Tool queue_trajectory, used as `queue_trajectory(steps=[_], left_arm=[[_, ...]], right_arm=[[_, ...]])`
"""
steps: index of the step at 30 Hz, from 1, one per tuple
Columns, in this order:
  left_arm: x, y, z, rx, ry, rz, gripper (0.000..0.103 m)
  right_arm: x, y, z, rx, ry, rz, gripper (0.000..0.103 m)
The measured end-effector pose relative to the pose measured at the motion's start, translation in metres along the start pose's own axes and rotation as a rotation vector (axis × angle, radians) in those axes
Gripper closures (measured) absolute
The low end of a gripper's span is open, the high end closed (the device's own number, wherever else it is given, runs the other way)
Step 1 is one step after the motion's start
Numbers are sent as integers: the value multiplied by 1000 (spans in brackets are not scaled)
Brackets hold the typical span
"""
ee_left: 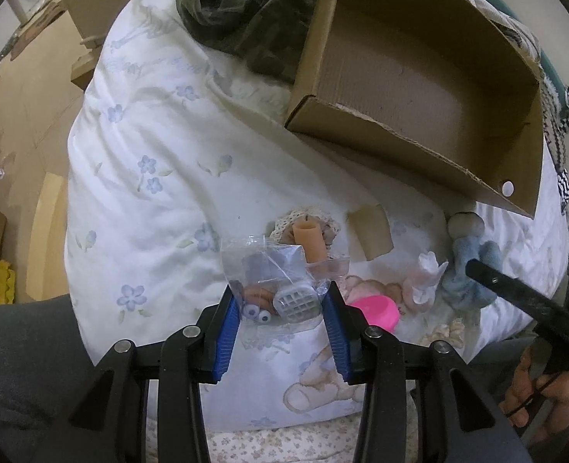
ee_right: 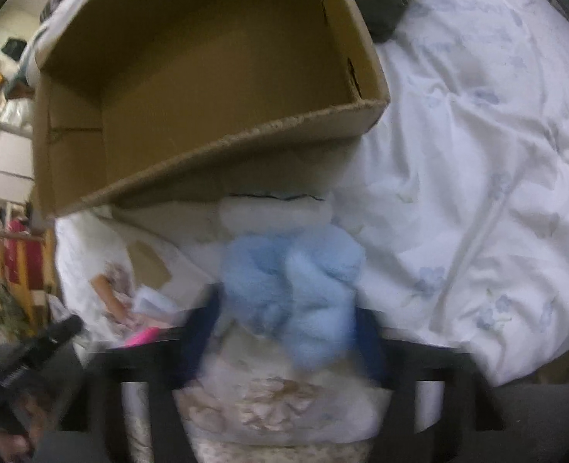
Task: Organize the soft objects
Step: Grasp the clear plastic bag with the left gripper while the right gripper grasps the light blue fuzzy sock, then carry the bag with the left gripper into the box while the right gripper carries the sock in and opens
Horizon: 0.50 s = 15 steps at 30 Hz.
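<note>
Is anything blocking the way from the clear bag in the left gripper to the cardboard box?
Nothing visible does. The clear bag sits between the left gripper pads, and only open quilt lies between it and the cardboard box, whose open top holds nothing visible.

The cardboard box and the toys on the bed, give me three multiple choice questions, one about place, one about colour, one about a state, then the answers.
1. Where does the cardboard box stand?
A. On the flowered bedding
B. On the floor
C. On a shelf

2. What colour is the fluffy toy between the right gripper's fingers?
A. Red
B. Light blue
C. Black

3. What is inside the box?
A. Nothing
B. The pink cup
C. The clear bag

Answers:
1 A, it rests on the bedding.
2 B, its plush is pale blue.
3 A, only bare cardboard shows; the pink cup lies on the bedding and the left gripper holds the clear bag.
</note>
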<state>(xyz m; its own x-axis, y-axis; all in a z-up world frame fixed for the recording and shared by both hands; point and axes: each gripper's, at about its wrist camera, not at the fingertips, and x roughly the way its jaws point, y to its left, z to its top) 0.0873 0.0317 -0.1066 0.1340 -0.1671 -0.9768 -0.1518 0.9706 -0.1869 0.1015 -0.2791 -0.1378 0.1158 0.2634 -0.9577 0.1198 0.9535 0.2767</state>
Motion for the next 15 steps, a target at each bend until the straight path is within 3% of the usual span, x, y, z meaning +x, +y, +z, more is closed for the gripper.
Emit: queue_trajectory(steps=[1, 3, 15], left_arm=[[1, 0, 0, 0, 5, 6, 65], [5, 0, 1, -7, 13, 7, 65], [-14, -1, 4, -12, -73, 21, 65]], right_arm=[[0, -3, -1, 10, 1, 4, 80], [-5, -9, -2, 32, -12, 42, 87], [-68, -4, -24, -26, -157, 201, 88]])
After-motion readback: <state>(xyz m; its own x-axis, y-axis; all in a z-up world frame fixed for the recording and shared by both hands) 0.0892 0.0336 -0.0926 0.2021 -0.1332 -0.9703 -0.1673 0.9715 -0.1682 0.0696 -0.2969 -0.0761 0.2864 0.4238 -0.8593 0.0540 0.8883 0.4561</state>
